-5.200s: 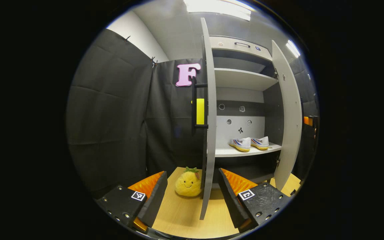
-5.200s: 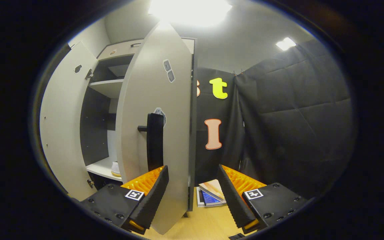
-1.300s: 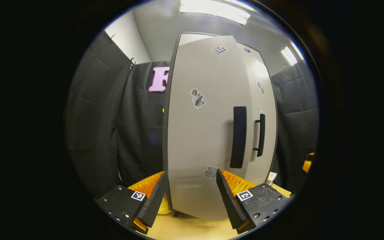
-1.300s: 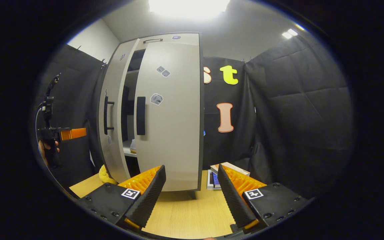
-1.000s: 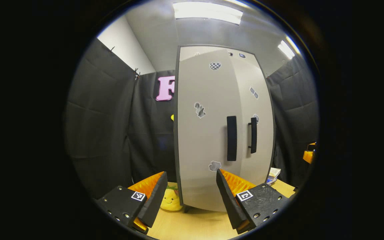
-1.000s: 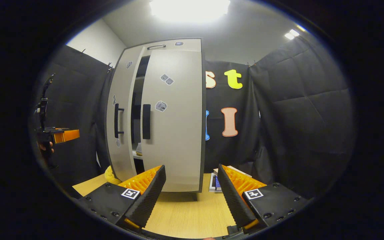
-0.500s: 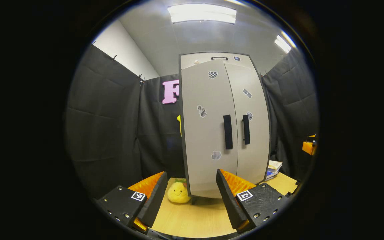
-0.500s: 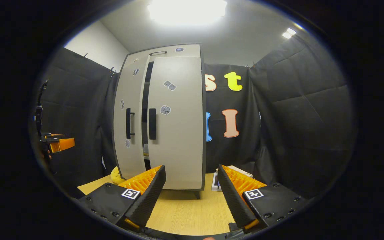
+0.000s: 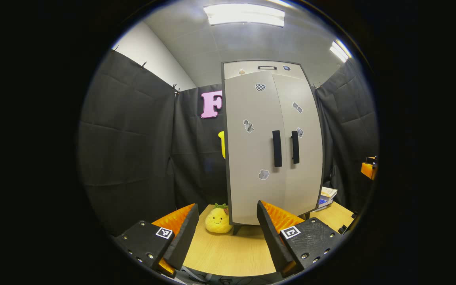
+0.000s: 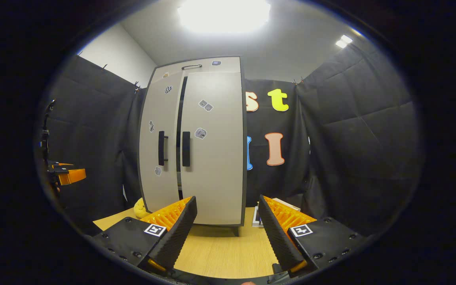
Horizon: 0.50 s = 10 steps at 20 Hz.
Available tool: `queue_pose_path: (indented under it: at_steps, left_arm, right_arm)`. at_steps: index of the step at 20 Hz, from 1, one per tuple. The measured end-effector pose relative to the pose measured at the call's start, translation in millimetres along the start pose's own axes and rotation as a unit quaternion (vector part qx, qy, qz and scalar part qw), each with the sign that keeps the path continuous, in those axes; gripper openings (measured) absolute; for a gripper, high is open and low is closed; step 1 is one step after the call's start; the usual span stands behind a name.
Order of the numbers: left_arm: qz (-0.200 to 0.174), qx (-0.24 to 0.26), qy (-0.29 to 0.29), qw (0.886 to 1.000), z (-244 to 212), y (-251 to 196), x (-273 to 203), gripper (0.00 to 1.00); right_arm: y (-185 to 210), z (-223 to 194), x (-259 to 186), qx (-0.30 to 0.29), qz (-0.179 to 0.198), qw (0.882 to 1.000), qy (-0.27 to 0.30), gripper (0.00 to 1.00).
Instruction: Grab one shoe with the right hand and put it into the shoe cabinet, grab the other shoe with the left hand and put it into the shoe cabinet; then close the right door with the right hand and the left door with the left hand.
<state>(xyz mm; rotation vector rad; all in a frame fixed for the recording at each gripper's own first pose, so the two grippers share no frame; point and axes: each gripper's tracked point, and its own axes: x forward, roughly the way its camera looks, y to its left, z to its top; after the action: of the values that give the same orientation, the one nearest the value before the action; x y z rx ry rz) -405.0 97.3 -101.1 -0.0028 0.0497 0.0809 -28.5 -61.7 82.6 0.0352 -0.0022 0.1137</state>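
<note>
- Facing us: shoe cabinet (image 9: 273,146), well beyond both claws.
- Left gripper (image 9: 226,233): fingers spread, holding nothing.
- Right gripper (image 10: 228,231): likewise spread, holding nothing.

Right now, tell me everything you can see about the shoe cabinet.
The cabinet is tall, pale grey with dark edging, standing upright on short legs on the wooden table against the black cloth. It has two doors, each with a vertical black handle near the middle seam and a few small stickers. A top panel carries a thin handle. In the left gripper view the doors look shut; the right gripper view shows a narrow dark gap between them. A pineapple plush sits by its left foot, books by its right.
</note>
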Motion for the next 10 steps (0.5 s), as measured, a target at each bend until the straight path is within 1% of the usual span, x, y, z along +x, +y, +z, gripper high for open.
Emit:
queue_pose_path:
  at_steps: [10]
  left_arm:
    - [0.007, 0.003, -0.007, 1.000, 3, 9, -15, 0.80]
  right_arm:
    - [-4, 8, -5, -0.003, -0.008, 1.000, -0.008, 0.98]
